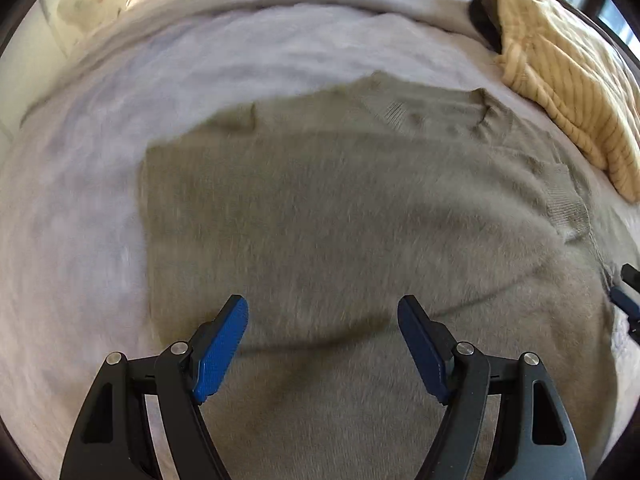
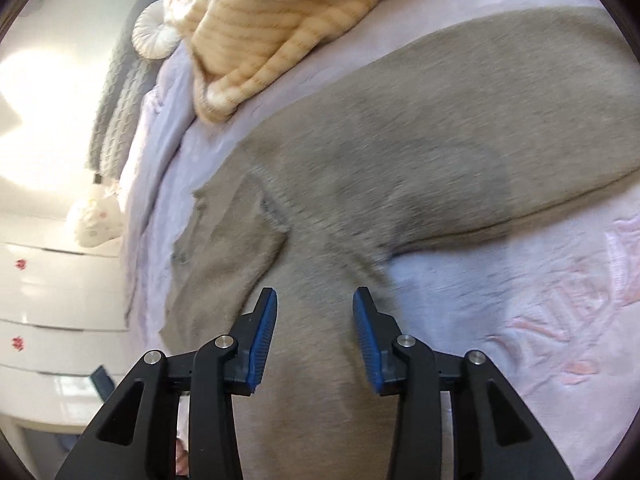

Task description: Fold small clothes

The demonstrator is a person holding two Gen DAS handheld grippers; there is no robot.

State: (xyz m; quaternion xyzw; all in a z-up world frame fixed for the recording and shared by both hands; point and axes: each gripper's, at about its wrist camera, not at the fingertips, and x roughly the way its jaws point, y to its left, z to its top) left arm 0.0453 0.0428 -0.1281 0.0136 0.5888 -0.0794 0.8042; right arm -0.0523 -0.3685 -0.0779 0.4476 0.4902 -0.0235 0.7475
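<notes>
While the grey sweater (image 1: pixel 320 208) lies flat on the pale blanket (image 1: pixel 80 200), the left gripper (image 1: pixel 322 312) hangs over it, jaws wide and empty. The right gripper (image 2: pixel 315 304) is parted too, gripping nothing, beside a striped garment (image 2: pixel 260 28).

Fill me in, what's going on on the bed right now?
A person with a gripper in each hand is folding a grey-brown knit sweater spread on a pale lilac blanket. Both the left gripper and the right gripper hang open above the sweater with nothing between the pads. A sleeve already lies folded across the body. A cream striped garment lies bunched beside it, untouched.
</notes>
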